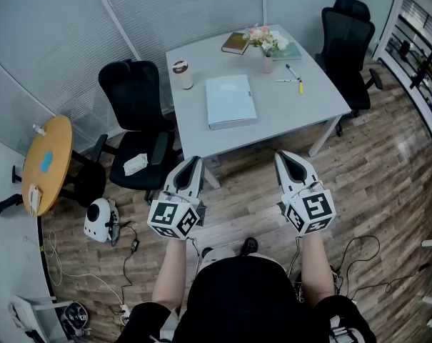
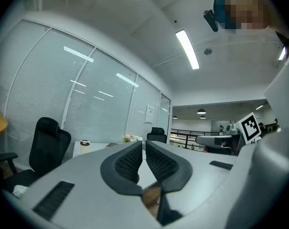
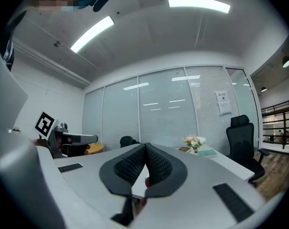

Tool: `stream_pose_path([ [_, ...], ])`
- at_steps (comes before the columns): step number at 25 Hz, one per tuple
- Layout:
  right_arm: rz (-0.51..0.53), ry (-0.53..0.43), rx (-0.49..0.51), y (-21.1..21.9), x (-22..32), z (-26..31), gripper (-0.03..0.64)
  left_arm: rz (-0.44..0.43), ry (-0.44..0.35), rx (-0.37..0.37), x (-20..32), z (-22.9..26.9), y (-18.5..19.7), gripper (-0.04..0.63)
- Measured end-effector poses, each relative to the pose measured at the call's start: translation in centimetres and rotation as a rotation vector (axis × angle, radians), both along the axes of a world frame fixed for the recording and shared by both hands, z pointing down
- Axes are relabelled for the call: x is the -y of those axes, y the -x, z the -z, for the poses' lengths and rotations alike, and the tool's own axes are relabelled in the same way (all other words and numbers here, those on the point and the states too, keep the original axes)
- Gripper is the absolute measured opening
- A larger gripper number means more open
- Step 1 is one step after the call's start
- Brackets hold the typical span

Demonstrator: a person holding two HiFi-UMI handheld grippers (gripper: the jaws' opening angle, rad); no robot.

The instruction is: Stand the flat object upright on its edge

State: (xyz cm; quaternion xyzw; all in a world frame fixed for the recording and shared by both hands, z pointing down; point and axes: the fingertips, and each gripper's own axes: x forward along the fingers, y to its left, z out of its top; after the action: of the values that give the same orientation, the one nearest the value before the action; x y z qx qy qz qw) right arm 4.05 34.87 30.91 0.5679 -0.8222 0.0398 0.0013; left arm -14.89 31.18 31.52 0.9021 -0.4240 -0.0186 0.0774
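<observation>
Two grey plastic grippers, left (image 1: 193, 161) and right (image 1: 284, 156), ribbed black pads clenched together on nothing, held level over a wood-plank floor (image 1: 387, 163). One flat, smooth, pale rectangular folder (image 1: 230, 100) lying face-down-flat mid-table on one white square table (image 1: 308, 102), well apart from both grippers. One lidded cup (image 1: 182, 75) near its far left corner.

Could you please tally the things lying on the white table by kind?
Books: 2
Cup: 1
Vase of flowers: 1
Pale blue flat object: 1
Pens: 3
Total: 8
</observation>
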Motion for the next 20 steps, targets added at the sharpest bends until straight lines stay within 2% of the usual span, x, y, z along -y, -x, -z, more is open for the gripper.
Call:
stream_pose_path([
  [11, -0.002, 0.001, -0.005, 0.5, 1.1, 0.2, 0.015, -0.039, 0.015, 0.010, 1.0, -0.2, -0.6, 0.037],
  [20, 0.031, 0.038, 0.034, 1.2, 0.7, -1.0, 0.017, -0.025, 0.041, 0.012, 0.5, -1.0, 0.2, 0.037],
])
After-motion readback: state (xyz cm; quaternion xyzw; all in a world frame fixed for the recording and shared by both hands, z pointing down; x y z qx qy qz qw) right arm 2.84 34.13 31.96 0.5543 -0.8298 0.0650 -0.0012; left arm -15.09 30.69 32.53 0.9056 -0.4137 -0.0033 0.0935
